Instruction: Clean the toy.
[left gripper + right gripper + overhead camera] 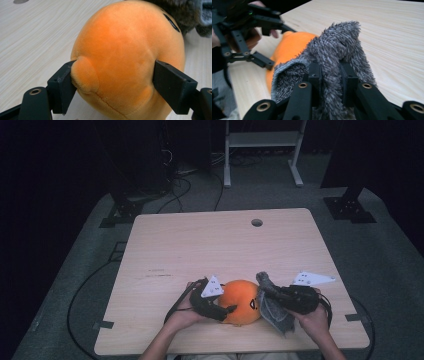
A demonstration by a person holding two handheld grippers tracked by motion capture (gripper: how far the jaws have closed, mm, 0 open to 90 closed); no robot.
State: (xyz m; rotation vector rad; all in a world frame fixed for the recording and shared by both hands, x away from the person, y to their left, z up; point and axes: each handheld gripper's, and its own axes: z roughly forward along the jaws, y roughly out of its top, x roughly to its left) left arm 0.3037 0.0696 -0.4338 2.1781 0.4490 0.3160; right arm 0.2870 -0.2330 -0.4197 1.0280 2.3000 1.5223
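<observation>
- Orange plush toy (241,302) lies at the table's (200,245) near edge, between the two grippers; grey fuzzy cloth (274,310) touches its right side
- Left gripper (113,82) clamps the toy, jaws pressing both flanks
- Right gripper (329,75) pinched tight on the cloth

gripping an orange plush toy (125,57) between both black jaws of the left gripper (112,85), one pad pressing into a small rounded bump. resting on the pale wooden table (37,37), touching grey fuzzy fabric (192,15) at the upper right.
</observation>
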